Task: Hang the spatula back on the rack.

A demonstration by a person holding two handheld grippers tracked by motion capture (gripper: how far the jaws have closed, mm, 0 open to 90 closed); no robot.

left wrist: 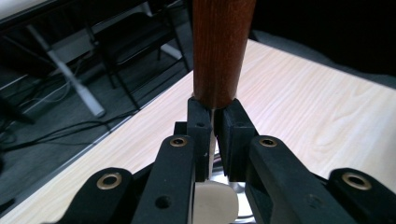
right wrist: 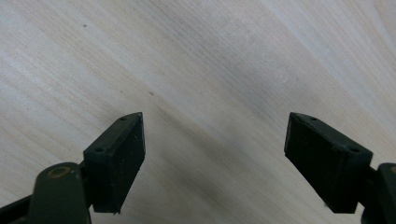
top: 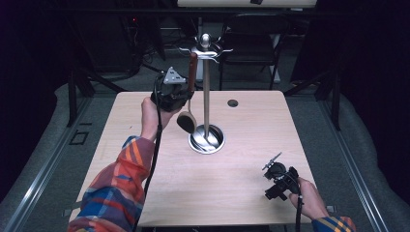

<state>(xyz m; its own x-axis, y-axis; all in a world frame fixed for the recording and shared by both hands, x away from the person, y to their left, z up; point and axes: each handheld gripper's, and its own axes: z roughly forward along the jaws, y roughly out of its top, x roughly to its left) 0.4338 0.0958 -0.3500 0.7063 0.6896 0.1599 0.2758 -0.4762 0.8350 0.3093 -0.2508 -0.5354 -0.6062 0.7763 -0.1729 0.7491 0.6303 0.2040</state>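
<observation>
Left tool (top: 186,92) clamped on wooden-handled spoon (top: 189,96) hanging beside utensil stand (top: 206,96) near tabletop (top: 241,164) far edge; right tool (top: 275,181) wide open, empty, near right front corner.

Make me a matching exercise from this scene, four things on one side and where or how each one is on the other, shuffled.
Things:
1. left claw
2. right claw
3. utensil
4. metal stand

States:
A. open above bare tabletop
B. upright, round base on the table
C. shut on a thin shank just below a wooden handle
D. held beside the stand's pole, spoon end down

Pairs: 1-C, 2-A, 3-D, 4-B
</observation>
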